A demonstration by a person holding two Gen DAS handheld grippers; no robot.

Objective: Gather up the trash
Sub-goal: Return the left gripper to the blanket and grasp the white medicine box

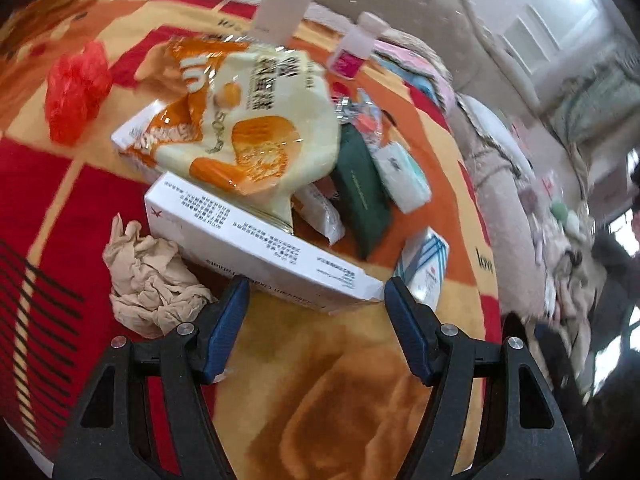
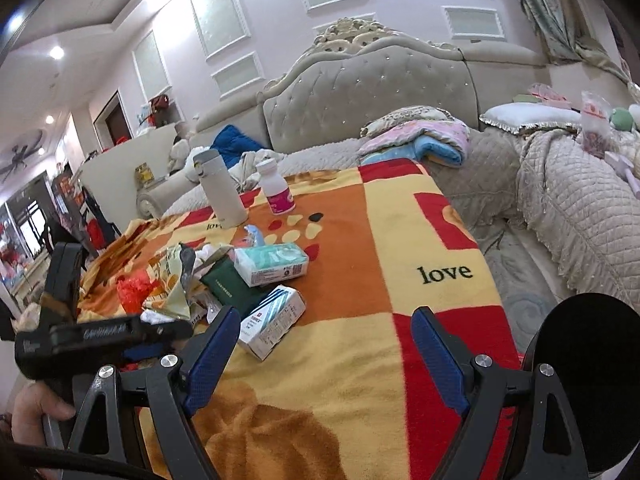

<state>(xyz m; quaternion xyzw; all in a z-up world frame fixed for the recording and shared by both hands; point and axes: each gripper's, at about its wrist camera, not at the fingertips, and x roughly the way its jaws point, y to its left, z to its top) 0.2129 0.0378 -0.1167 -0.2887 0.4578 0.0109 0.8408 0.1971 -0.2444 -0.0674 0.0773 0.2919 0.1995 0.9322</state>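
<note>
Blanket [image 1: 352,400] covers our bed. Our left gripper [image 1: 316,296] and right gripper [image 2: 324,326] are wide open, holding nothing. Trash sits ahead: white box [image 1: 256,240], tissue [image 1: 152,280], maybe a snack bag [image 1: 256,120], red bag [image 1: 76,92].

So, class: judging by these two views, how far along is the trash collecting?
Nothing looks collected yet. Both grippers are open and empty: the left gripper faces the long white cardboard box, while the right gripper hovers over the patterned blanket. Left to gather: the crumpled beige tissue, orange-and-cream snack bag and red plastic bag.
</note>
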